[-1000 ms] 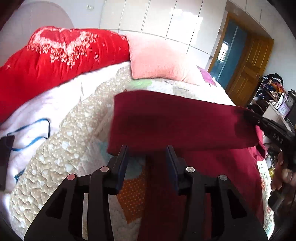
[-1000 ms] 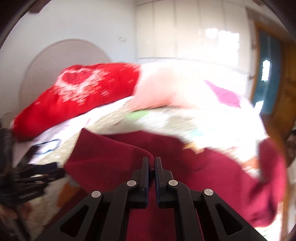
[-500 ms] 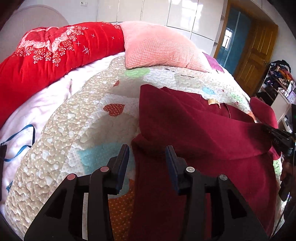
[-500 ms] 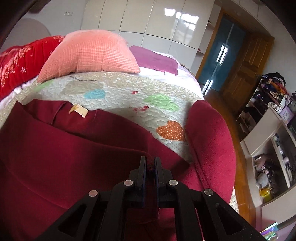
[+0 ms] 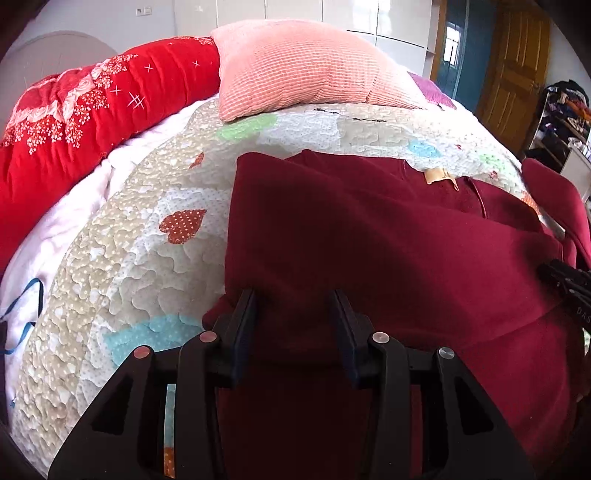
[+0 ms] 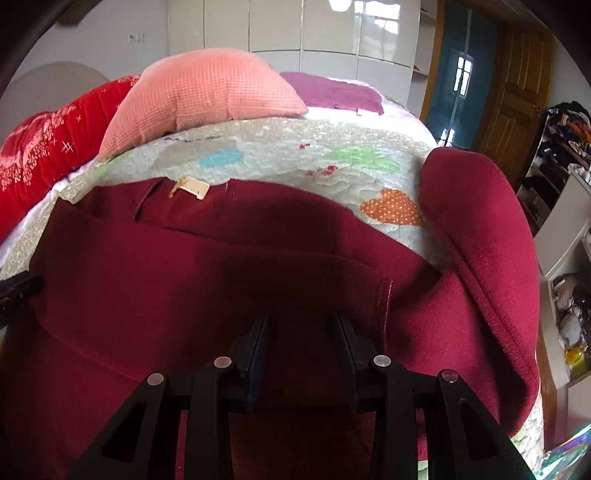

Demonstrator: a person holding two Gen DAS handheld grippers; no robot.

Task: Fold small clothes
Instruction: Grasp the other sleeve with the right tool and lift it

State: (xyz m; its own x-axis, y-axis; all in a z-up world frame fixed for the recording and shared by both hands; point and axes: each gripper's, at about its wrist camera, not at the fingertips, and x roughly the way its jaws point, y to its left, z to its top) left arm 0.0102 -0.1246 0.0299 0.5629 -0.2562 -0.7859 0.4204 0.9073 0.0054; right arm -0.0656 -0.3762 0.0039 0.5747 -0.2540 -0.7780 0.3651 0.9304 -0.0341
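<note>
- The dark red fleece garment (image 6: 207, 280) lies on the patchwork quilted bed (image 5: 122, 266), its lower part folded up toward the neck label at 12 o'clock.
- The right gripper (image 6: 301, 332) is opening its fingers; the cloth lies under them, not pinched.
- The left gripper (image 5: 293, 310) has its fingers spread over the fold edge.
- I think it is best to lift both straight off, then bring in the loose sleeve (image 6: 480, 236) at 3 o'clock.

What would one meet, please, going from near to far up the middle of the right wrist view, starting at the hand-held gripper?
Right hand-held gripper, its jaws opening over the cloth → dark red garment → its tan neck label → patchwork quilt → pink pillow → white wardrobe doors.
</note>
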